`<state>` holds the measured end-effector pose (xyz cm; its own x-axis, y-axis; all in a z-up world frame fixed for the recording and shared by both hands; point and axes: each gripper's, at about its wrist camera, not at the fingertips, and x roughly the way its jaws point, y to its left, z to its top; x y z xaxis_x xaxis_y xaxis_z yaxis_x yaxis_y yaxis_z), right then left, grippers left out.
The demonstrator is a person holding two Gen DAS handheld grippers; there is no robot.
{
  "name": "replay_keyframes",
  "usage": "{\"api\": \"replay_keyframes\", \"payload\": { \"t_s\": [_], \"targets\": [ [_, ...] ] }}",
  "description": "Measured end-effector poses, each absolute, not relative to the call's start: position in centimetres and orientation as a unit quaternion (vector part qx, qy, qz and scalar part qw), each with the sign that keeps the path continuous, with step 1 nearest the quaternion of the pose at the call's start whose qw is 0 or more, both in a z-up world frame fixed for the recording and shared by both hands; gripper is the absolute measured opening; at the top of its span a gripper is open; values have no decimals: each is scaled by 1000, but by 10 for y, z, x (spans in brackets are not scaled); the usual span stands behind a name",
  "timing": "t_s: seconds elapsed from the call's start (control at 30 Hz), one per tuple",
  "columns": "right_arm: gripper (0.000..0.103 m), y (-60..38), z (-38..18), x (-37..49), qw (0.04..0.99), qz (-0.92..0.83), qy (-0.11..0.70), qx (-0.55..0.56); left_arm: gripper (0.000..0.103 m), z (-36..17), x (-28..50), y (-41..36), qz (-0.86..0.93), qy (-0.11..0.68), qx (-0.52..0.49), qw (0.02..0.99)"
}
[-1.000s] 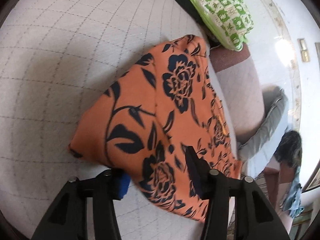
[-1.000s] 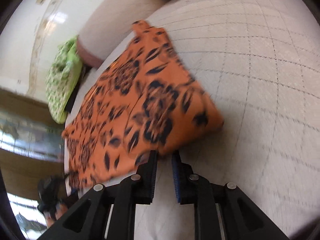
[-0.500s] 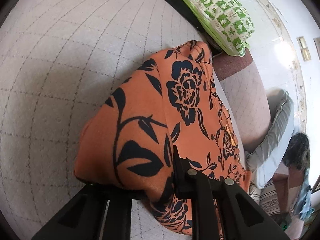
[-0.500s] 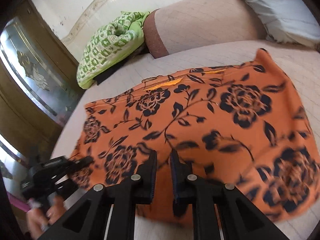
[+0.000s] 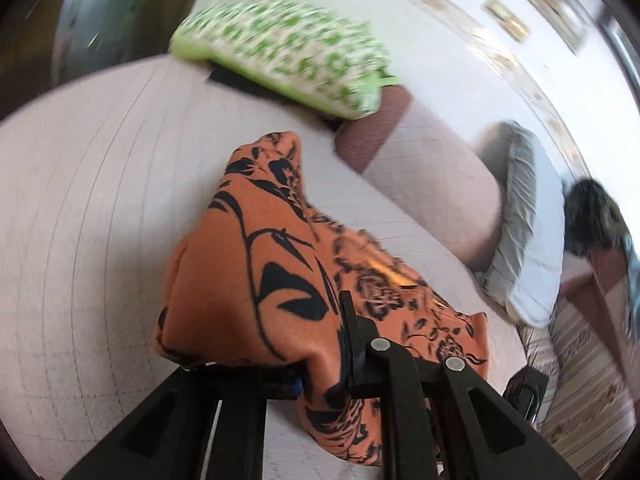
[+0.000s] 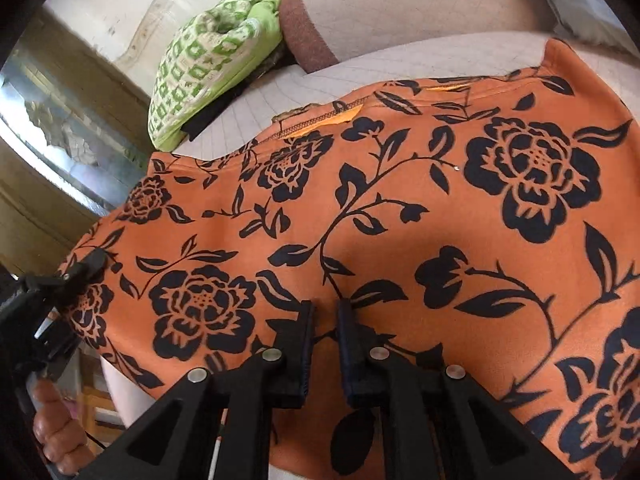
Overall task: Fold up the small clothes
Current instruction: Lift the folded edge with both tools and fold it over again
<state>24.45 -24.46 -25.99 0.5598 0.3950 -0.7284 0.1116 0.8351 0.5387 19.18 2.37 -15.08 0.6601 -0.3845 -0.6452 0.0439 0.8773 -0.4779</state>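
An orange garment with black flowers (image 5: pixel 256 264) lies on the quilted bed cover (image 5: pixel 80 200). My left gripper (image 5: pixel 324 356) is shut on a bunched edge of it. The fabric drapes over the left finger and rises off the bed. In the right wrist view the garment (image 6: pixel 400 220) fills most of the picture, spread wide. My right gripper (image 6: pixel 325 316) is shut on a small fold of it at the near edge. The left gripper (image 6: pixel 86 266) shows there too, holding the cloth's left end.
A green patterned pillow (image 5: pixel 288 52) lies at the head of the bed on a dark pad. Beside it are a pink bolster with a maroon end (image 5: pixel 420 168) and a grey-white pillow (image 5: pixel 528 232). Fingers of a hand (image 6: pixel 52 432) show at the lower left.
The left gripper closed on the garment's edge and lifted it. The right gripper swung across over the cloth, which now lies spread wide in front of it.
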Motion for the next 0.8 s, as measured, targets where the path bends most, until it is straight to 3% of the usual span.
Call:
{"api": "replay_keyframes", "payload": {
  "t_s": [0.23, 0.43, 0.7, 0.8],
  "targets": [
    [13, -303, -228, 210, 837, 56, 407, 361, 15, -110, 172, -50, -172, 374, -136, 901],
    [13, -379, -207, 165, 841, 17, 332, 426, 15, -109, 155, -137, -228, 384, -64, 892],
    [17, -465, -201, 114, 830, -22, 274, 485, 15, -195, 131, -267, -309, 467, 46, 827],
    [17, -478, -210, 118, 819, -19, 290, 495, 24, -220, 132, -272, -302, 501, 59, 809]
  ]
}}
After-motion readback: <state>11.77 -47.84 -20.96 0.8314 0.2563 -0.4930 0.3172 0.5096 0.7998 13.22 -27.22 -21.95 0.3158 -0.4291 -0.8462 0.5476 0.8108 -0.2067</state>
